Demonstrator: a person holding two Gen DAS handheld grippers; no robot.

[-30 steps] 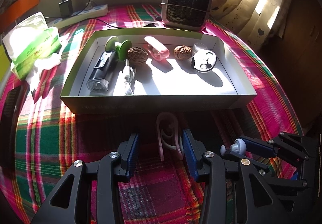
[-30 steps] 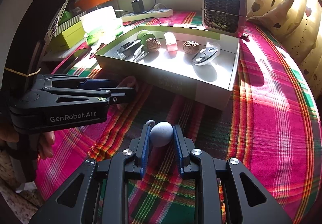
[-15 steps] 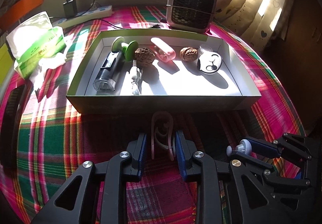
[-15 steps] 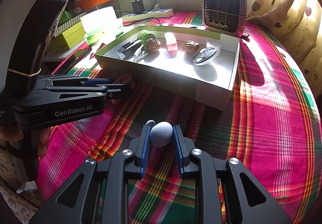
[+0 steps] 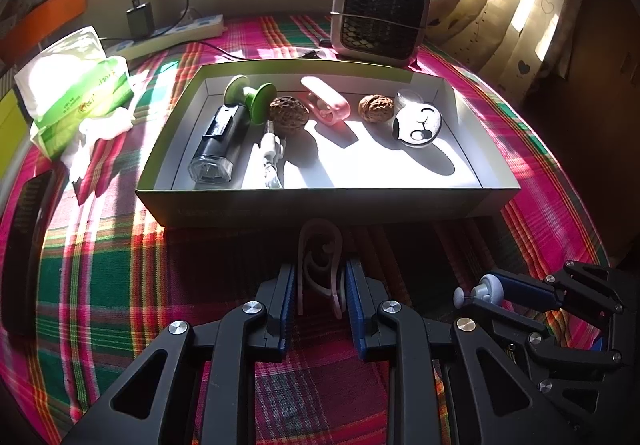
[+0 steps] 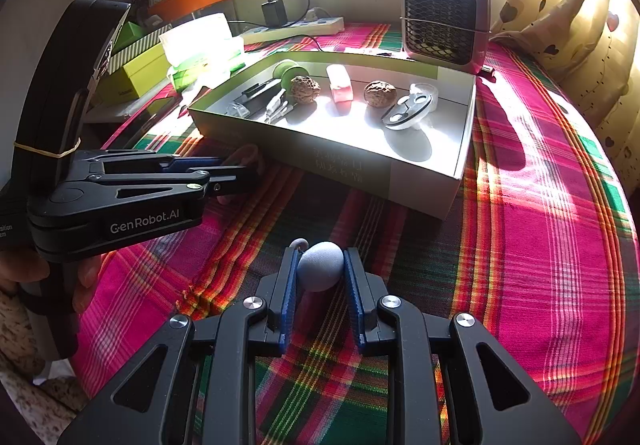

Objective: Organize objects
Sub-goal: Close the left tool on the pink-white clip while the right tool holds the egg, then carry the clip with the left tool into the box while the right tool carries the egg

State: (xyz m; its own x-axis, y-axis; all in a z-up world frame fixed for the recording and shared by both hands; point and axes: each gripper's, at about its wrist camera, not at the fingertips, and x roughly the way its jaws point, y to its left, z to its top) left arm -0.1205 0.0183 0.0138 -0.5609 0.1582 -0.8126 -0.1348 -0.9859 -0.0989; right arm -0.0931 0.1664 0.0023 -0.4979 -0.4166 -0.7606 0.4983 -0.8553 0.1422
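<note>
My left gripper [image 5: 321, 287] is shut on a pale pink clip [image 5: 320, 249], just in front of the open cardboard box [image 5: 320, 201]. My right gripper [image 6: 320, 273] is shut on a grey-blue egg-shaped object [image 6: 321, 271]; it also shows in the left wrist view [image 5: 486, 291]. The box holds a green spool [image 5: 250, 99], a dark cylinder [image 5: 216, 149], two walnuts [image 5: 289, 115] [image 5: 375, 108], a pink clip [image 5: 326, 105], a white pen-like thing [image 5: 271, 161] and a round white and black item [image 5: 418, 123].
A grey heater [image 5: 380, 23] stands behind the box. A green tissue pack [image 5: 76, 85] and a power strip [image 5: 176, 33] lie at the back left. A dark flat object [image 5: 24, 253] lies at the left edge. The plaid cloth [image 6: 540, 245] covers the table.
My left gripper has closed on the pale pink clip. The right gripper has not moved.
</note>
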